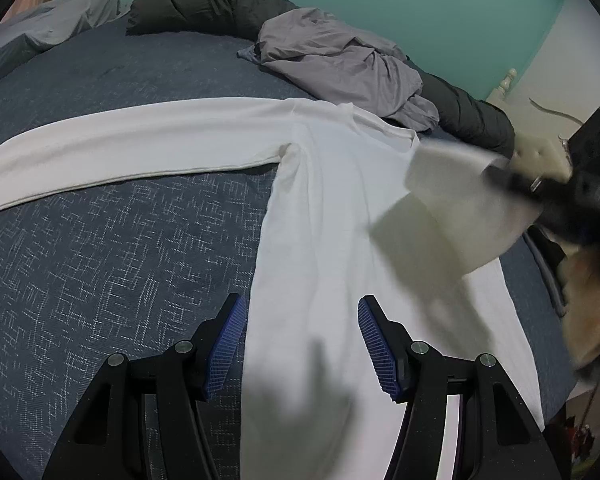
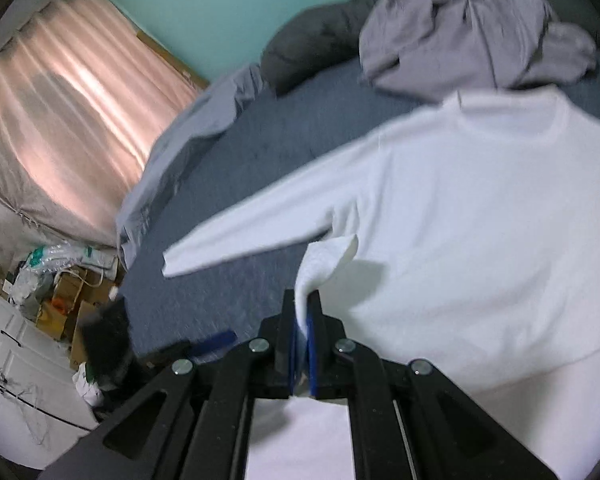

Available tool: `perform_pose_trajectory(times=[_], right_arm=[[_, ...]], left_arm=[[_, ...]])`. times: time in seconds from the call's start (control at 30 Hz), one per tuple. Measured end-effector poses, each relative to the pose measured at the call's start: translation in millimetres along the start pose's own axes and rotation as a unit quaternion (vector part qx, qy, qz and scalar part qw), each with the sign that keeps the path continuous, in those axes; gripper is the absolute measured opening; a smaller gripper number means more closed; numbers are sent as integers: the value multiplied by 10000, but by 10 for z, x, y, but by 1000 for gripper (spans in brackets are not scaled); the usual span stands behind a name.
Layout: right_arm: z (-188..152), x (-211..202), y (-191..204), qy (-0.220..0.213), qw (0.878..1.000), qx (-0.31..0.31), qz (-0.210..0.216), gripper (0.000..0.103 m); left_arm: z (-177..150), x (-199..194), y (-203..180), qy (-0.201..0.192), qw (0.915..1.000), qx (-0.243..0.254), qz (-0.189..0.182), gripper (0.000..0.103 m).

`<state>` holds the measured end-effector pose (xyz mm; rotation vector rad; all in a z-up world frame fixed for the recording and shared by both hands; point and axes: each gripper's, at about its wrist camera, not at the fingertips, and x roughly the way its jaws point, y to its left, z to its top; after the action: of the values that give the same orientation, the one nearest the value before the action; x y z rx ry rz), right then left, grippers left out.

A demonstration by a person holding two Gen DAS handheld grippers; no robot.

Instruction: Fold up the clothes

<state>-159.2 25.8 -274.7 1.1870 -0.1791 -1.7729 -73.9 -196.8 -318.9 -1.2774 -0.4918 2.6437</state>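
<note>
Clamped between the two black fingers of the right gripper [image 2: 305, 344] is a sleeve end of the white long-sleeved knit top [image 2: 460, 216], lifted off the bed and carried in over the chest panel, blurred in both views. That top lies spread flat on the dark blue patterned bedspread [image 1: 100, 264], collar toward the far wall, body running straight away from the cameras; its other sleeve stretches out sideways, long axis across the bed. The left gripper [image 1: 302, 344] hangs wide open above the hem end of the body, blue-ribbed pads straddling the top's left edge — holding nothing. A judgement: the held sleeve needs laying across the torso, and the outstretched sleeve lies on the left gripper's side. Beyond sit a crumpled grey garment [image 1: 340, 60] and a dark rolled quilt [image 1: 204, 4]. The hem is cut off below both frames.
</note>
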Motion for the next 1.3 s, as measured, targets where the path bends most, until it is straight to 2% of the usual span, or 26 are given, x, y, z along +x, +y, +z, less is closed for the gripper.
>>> perform_pose_trajectory(times=[0.2,0.37,0.47,0.53,0.67,0.9,1.03,1.17,1.3], right_arm=[[-303,321,-122,238,9997,61,57,4],[-412,357,-114,294,9994,57,142,10],[-474,367,-105,318,9993,52,191,16],[-515,374,-99,333,9992,50,224,31],[-543,143,-286,-10,9994,326,86,31],[-708,-424,-760,-638,9941,710,-519,37],[-844,-631,-965,-887,9902,882,-619,39],[-935,-715,-1148,-978,9865,1102,-710,43],[-935,-756,-1318,-866,9846,1226,-897,43]], left_arm=[[-19,51,33,69,10000,-36,35,63],[-21,99,17,118,9999,-19,49,63],[-32,119,8,145,9999,-2,68,63],[-38,139,2,173,9998,2,75,63],[-46,200,-23,236,9997,10,79,63],[9,392,-62,337,9993,48,173,63],[65,548,-92,401,9988,81,257,63],[96,663,-187,456,9982,188,344,63],[125,752,-393,502,9971,437,365,63]])
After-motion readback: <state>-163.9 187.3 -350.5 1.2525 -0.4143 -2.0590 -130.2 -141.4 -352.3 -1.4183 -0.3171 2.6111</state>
